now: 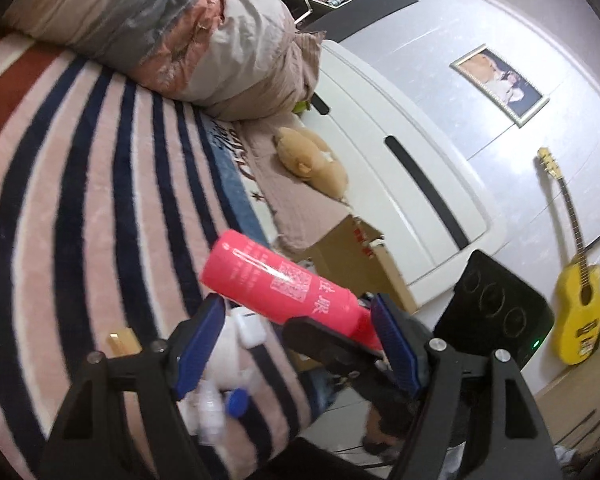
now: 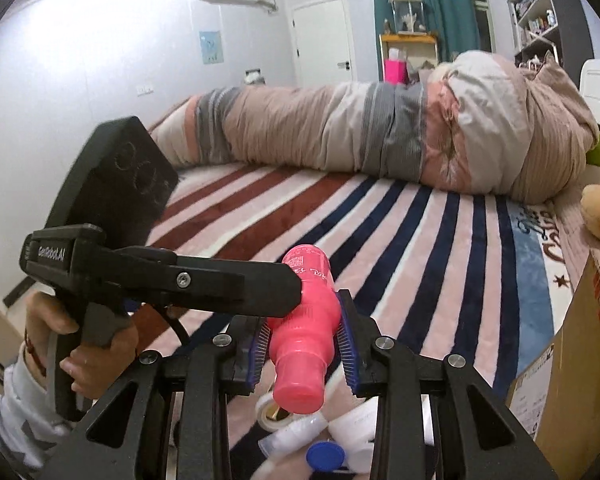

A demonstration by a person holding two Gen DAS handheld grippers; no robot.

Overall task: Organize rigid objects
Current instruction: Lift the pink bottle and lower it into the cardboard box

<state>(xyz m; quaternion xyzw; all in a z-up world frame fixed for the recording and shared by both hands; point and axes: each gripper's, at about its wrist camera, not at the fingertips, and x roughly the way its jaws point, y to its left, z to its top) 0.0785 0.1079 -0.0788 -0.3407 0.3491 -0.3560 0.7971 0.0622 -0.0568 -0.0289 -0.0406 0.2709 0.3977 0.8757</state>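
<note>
Yellow guitar (image 1: 576, 312) leans beside white headboard (image 1: 400, 184)

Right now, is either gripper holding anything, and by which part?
The right gripper grips the pink bottle around its shoulder, just above the cap. The left gripper is open, holding nothing.

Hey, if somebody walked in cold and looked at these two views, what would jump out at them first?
A bright pink bottle held above the striped blanket, with the right gripper shut on its neck end. The left gripper stands open beside the bottle. A yellow guitar leans on the wall, and small white containers lie on the bed below.
</note>
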